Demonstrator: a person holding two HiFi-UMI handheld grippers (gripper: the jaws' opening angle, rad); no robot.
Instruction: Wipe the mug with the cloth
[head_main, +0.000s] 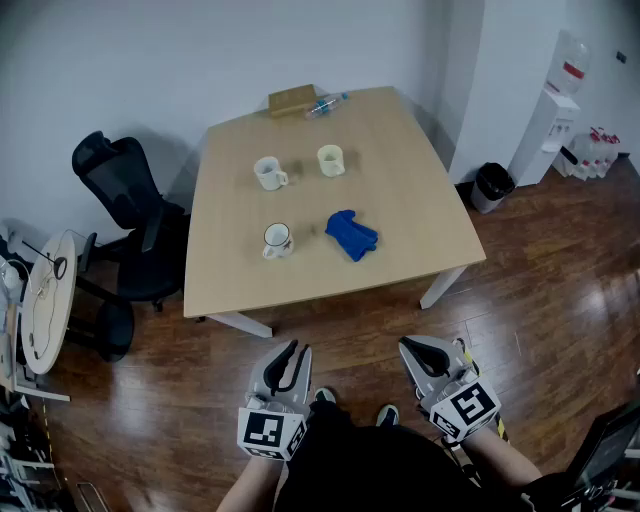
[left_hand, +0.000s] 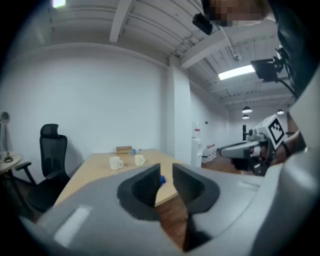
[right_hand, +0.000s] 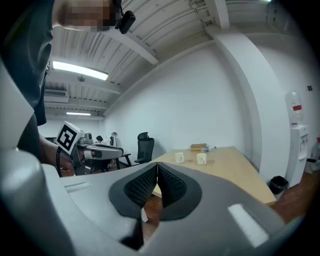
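Three mugs stand on the light wooden table (head_main: 420, 200): a white one (head_main: 268, 173), a cream one (head_main: 331, 160) and a dark-rimmed one (head_main: 277, 240) nearest me. A crumpled blue cloth (head_main: 351, 234) lies to the right of the dark-rimmed mug. Both grippers hang low over the floor, well short of the table's near edge. My left gripper (head_main: 294, 347) (left_hand: 166, 167) shows a narrow gap between its jaws with nothing in it; through the gap I glimpse the cloth (left_hand: 161, 179). My right gripper (head_main: 408, 345) (right_hand: 157, 165) has its jaws pressed together, empty.
A black office chair (head_main: 130, 210) stands at the table's left. A cardboard box (head_main: 291, 99) and a plastic bottle (head_main: 327, 103) lie at the far edge. A black bin (head_main: 491, 186) and a water dispenser (head_main: 548, 130) stand at the right, a round side table (head_main: 45, 300) at the left.
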